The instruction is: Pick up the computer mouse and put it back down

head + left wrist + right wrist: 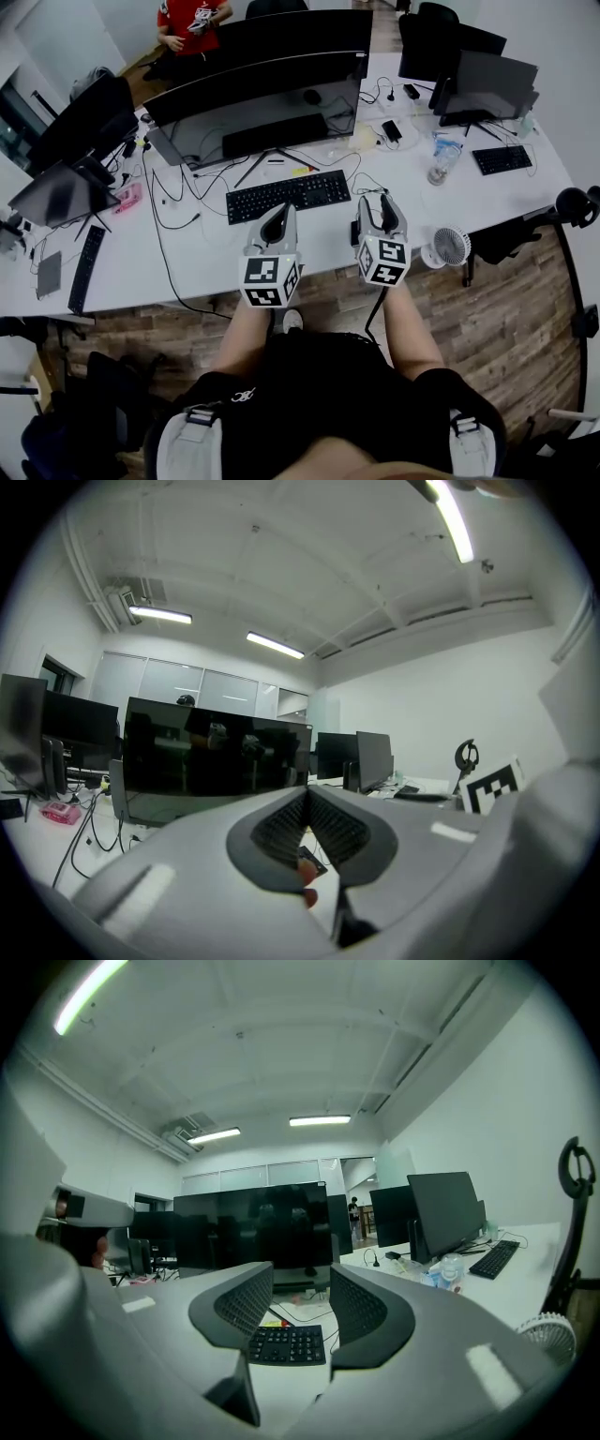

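On the left, the left tool [276, 226] hovers over the near edge of the white bench [141, 272], pointing towards 12 o'clock at the black keyboard [286, 195]. In the left gripper view its tips [306, 797] are pressed together in a closed V with nothing pinched between them.

Further right, just off the keyboard's near right corner, a narrow dark shape [354, 233] lies on the bench. I take it for the computer mouse, though most of it is tucked under the neighbouring tool's body, so I cannot be sure. What shows seems to run roughly 12 to 6, in line with that tool.

The right tool [380, 208] is directly beside it, jaws spread with only air between them. In the right gripper view [300, 1277] the gap frames the keyboard [286, 1342] farther off, not the mouse.

That is what the pick-up depends on. The mouse lies at about 7 or 8 o'clock from the right tool's tips, alongside and behind the opening, not in front of it. From the left tool it lies out at 3 o'clock, clearly farther. The right hand is the nearer one, and I would expect it to draw back and shift towards 9 o'clock before its open jaws can straddle the mouse.
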Demonstrator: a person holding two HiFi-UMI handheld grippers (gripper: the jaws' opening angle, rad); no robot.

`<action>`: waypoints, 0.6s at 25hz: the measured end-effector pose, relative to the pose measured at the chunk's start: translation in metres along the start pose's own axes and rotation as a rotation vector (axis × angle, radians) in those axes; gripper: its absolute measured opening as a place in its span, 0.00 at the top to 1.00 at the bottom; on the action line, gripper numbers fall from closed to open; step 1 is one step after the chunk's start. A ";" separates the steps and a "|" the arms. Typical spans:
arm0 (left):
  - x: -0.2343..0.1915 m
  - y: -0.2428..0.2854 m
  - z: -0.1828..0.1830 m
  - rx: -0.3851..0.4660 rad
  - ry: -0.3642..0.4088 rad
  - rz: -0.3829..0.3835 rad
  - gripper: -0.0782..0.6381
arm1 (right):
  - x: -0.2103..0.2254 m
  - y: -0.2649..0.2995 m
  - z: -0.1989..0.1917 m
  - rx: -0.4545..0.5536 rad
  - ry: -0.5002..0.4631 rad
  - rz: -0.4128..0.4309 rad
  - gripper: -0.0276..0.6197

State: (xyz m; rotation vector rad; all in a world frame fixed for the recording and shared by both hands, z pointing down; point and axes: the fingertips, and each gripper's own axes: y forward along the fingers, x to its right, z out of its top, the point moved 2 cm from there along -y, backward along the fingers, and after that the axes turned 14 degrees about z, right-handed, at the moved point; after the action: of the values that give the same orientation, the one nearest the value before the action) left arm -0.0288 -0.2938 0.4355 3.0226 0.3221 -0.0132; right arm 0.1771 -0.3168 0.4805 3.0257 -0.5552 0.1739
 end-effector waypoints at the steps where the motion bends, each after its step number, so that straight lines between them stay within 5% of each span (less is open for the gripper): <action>1: -0.002 0.002 0.000 0.000 0.000 0.001 0.82 | 0.001 0.004 -0.006 -0.016 0.005 -0.003 0.70; 15: -0.025 0.018 -0.006 -0.020 0.004 0.030 0.82 | 0.027 0.036 -0.112 -0.274 0.068 -0.063 0.54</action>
State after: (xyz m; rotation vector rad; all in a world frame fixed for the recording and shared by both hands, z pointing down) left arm -0.0497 -0.3160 0.4442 3.0080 0.2751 -0.0017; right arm 0.1785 -0.3512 0.5964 2.7560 -0.4372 0.1800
